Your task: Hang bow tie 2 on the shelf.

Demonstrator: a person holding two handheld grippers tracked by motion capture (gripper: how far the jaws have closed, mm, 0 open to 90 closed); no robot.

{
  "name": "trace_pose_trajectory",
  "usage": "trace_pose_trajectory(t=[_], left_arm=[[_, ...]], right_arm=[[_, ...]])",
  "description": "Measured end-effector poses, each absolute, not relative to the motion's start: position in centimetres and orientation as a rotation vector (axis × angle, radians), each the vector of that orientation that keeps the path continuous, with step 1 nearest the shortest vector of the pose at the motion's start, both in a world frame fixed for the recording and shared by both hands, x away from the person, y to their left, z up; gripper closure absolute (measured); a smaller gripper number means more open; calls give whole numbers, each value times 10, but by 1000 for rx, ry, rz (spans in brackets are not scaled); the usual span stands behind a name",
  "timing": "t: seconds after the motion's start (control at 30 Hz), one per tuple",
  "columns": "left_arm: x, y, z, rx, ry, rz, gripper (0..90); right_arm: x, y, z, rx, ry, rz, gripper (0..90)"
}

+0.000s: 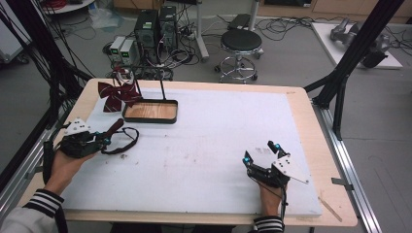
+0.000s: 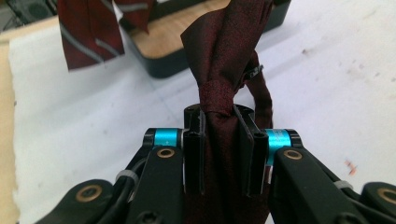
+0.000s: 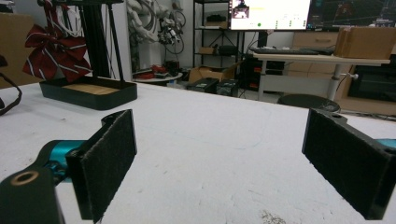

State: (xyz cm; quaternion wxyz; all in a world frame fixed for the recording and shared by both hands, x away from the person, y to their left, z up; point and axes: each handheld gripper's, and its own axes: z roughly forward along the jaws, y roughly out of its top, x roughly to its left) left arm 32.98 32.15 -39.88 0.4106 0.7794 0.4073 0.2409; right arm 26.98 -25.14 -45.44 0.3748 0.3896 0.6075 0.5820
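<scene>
black jaws of the left gripper (image 2: 218, 151) fill the bottom of the left gripper view, closed narrow on the knotted middle of a dark maroon woven fabric bow tie (image 2: 224, 60), whose cloth fans out above the pads and runs down between them. pinching it at the knot, the firmest part, probably keeps the soft cloth from slipping. the high view places that same tie (image 1: 114, 127) at the table's left edge, sticking out of the left gripper (image 1: 101, 141), with its thin black neck strap (image 1: 127, 141) looping down onto the white foam mat (image 1: 209, 145).

beyond it stands a black metal tray with a wooden base (image 1: 150, 111), with two thin black uprights rising from it, and a second bow, maroon with pale stripes (image 1: 115, 95), hangs at the left upright; this looks like a display rack, and the held tie is likely meant to hang there too.

the right gripper (image 1: 261, 151) rests low on the mat near the right front, well apart from everything, its jaws wide and empty, seemingly waiting.

the left gripper view gives the grip at the knot, which the high view leaves too small to read. the right gripper view shows its felt-like pads (image 3: 109, 161) standing far apart, and the striped bow (image 3: 56, 51) hanging clear above the tray (image 3: 88, 95).
</scene>
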Motion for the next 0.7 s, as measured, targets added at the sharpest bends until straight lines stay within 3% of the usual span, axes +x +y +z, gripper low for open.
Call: trace_pose_trajectory(t=[0.7], left_arm=[[341,299,-364,1846,905,621,749]], right_arm=[[270,-252,-454,997,1554,1490,93]])
